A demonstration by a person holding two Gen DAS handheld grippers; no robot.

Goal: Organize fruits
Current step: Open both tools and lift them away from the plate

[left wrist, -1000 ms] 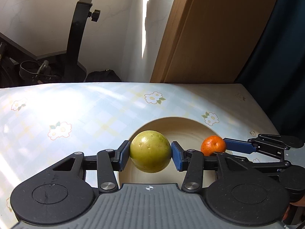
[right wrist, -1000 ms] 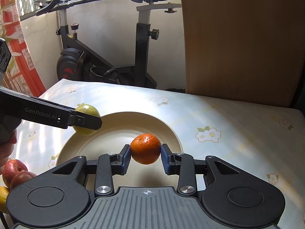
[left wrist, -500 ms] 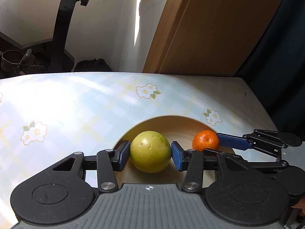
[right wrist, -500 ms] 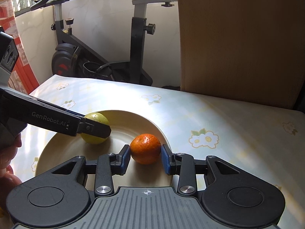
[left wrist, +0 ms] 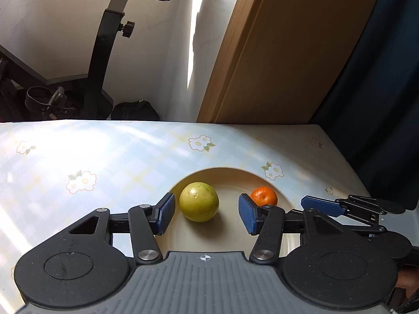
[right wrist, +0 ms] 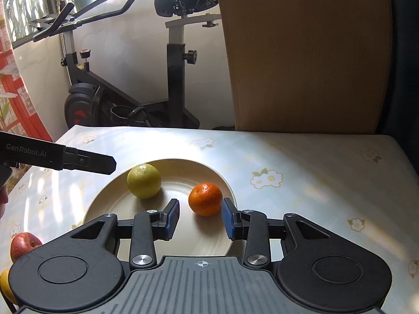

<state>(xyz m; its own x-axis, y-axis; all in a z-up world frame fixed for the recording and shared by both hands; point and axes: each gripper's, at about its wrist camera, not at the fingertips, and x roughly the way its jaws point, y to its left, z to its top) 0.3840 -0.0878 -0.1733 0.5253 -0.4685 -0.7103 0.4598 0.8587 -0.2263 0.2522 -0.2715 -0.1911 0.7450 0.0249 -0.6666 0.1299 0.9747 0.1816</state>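
Right wrist view: my right hand-held gripper (right wrist: 200, 218) stands apart, orange (right wrist: 205, 198) on the plate (right wrist: 104, 198) at 12 o'clock between its fingers, left one likewise apart around the green fruit (right wrist: 144, 181).

A round red apple (right wrist: 24, 244) and a yellow fruit (right wrist: 5, 284) sit partly hidden behind the black right gripper (right wrist: 200, 218) body, at the left edge.

Green fruit (left wrist: 199, 202), orange (left wrist: 264, 196), apart on plate (left wrist: 227, 172)
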